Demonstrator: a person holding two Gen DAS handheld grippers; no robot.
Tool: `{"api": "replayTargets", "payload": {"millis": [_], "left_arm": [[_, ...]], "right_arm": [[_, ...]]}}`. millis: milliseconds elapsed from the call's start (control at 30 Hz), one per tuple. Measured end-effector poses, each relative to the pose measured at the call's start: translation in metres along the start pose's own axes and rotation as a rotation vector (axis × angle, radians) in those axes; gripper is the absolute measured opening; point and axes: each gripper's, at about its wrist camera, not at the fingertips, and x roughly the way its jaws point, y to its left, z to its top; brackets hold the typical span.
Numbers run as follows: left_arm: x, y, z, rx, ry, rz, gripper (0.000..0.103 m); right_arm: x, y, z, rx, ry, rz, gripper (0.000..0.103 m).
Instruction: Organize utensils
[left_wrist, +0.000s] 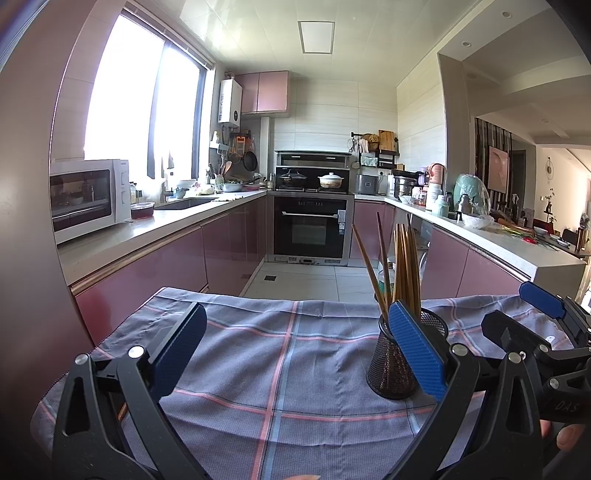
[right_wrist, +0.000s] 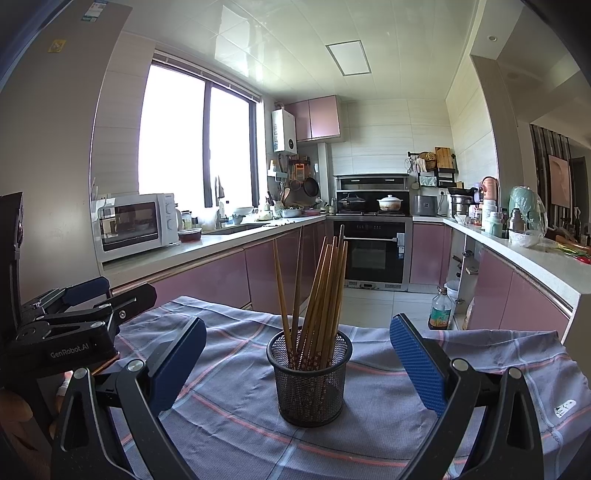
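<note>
At 12 o'clock of my empty, open right hand-held gripper (right_wrist: 297, 365), the mesh holder (right_wrist: 309, 380) holds leaning chopsticks (right_wrist: 317, 291); my open left hand-held gripper (left_wrist: 295, 354) could tip it sideways.

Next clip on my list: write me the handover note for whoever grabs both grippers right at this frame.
Left gripper: open, empty, hovering over the blue-grey checked cloth, left of the holder.
Right gripper: open, empty, lined up with the black wire-mesh cup holder between its fingers, not touching it.
Brown wooden chopsticks: all that are visible stand bundled in the holder, leaning slightly, one or two splayed left.
Done: no loose utensils seen on the cloth.
Left: apparently nothing to collect; check outside the views, then perhaps straighten the bundle.
</note>
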Motion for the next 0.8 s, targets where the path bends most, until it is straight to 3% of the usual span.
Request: {"api": "replayTargets", "payload": {"millis": [800], "left_arm": [[0.0009,-0.0005,-0.0004,0.004,0.000,0.002,0.097]], "right_arm": [[0.0023,-0.0020,-0.0013,0.007,0.001,0.004,0.096]]}}
